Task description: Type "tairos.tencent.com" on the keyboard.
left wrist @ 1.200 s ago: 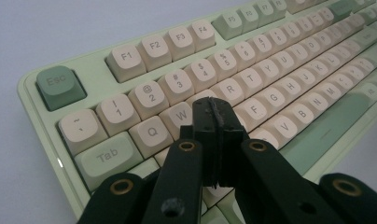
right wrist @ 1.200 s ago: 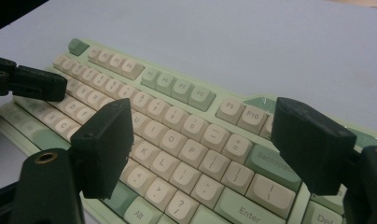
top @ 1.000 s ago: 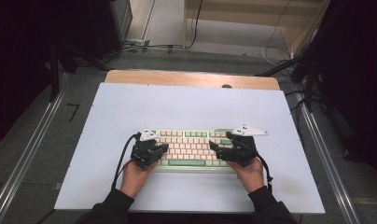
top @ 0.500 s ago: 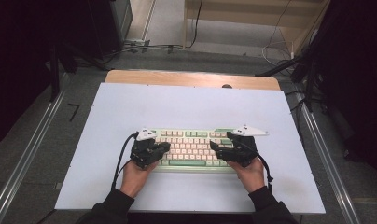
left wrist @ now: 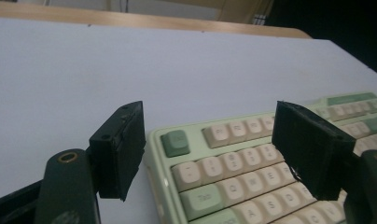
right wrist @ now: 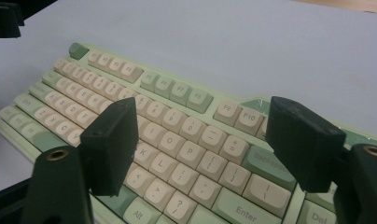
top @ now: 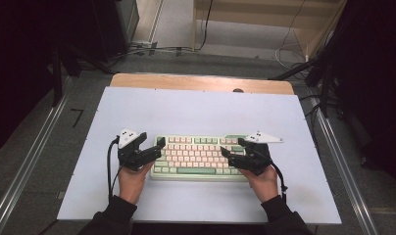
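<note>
Two grippers flank one keyboard [top: 198, 156] in the high view, which lies on the near half of the pale tabletop [top: 201, 107], long side toward the person. The left gripper [top: 154, 151] sits at the keyboard's left end, its jaws spread and angled toward the keys; the left hand [top: 132, 180] behind it is partly covered by the gripper body. The right gripper [top: 231, 148] sits at the right end, covering that end of the keyboard, with the right hand [top: 261, 182] behind it. From this height it is hard to tell whether either gripper touches the keyboard. A wooden edge [top: 201, 82] shows past the tabletop's far side, and the surroundings are too dark to make out.

In the left gripper view, the left gripper [left wrist: 210, 149] has its jaws wide apart with nothing between them. The keyboard [left wrist: 252, 158] enters at its upper left corner; one jaw stands just outside that corner over the tabletop [left wrist: 130, 60], the other above the keys. The rest of the keyboard is cut off by the frame.

In the right gripper view, the right gripper [right wrist: 203, 144] is likewise spread wide and empty above the keyboard [right wrist: 177, 126], around the letter and Backspace keys. The keyboard's right end is hidden behind a jaw. The left gripper [right wrist: 4, 18] appears as a dark shape, cut off at the top left corner.
</note>
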{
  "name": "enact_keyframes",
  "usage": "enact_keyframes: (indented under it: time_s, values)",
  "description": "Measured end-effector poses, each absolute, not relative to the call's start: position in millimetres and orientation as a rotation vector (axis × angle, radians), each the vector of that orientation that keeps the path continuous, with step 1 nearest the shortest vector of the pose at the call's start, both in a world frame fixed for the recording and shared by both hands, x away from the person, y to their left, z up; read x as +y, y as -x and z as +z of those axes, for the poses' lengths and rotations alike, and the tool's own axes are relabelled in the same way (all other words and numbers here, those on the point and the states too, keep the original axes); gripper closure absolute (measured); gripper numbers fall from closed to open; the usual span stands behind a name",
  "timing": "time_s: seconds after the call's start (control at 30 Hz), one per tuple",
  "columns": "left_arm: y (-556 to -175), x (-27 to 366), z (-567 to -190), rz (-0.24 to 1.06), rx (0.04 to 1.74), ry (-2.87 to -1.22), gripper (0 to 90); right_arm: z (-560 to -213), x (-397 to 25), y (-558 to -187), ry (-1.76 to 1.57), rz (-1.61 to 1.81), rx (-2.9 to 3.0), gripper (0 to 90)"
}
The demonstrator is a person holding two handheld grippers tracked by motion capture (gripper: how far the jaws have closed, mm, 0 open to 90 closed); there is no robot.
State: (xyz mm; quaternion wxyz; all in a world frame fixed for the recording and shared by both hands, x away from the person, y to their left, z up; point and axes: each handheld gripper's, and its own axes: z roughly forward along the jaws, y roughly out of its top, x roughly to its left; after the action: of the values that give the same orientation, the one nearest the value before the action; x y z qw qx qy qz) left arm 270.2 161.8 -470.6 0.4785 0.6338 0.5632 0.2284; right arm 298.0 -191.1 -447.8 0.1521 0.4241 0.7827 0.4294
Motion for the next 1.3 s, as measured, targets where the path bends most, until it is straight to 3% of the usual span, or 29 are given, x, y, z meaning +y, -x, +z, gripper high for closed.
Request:
enact_keyframes:
  time_s: [0.1, 0.2, 0.43, 1.3]
  values:
    - [-273, 165, -473, 0.566, 1.397, -1.549, 26.4, -447, -192, -297, -1.21, 1.239, 2.238, 31.0]
    - [-273, 166, -473, 0.573, 1.405, -1.545, 26.4, -447, -192, -295, -1.203, 1.242, 2.24, 42.7]
    - [-273, 164, -474, 0.572, 1.399, -1.56, 26.4, -451, -195, -289, -1.208, 1.238, 2.219, 87.2]
    - [-272, 159, -473, 0.566, 1.373, -1.589, 26.7, -474, -179, -280, -1.172, 1.161, 2.38, 87.7]
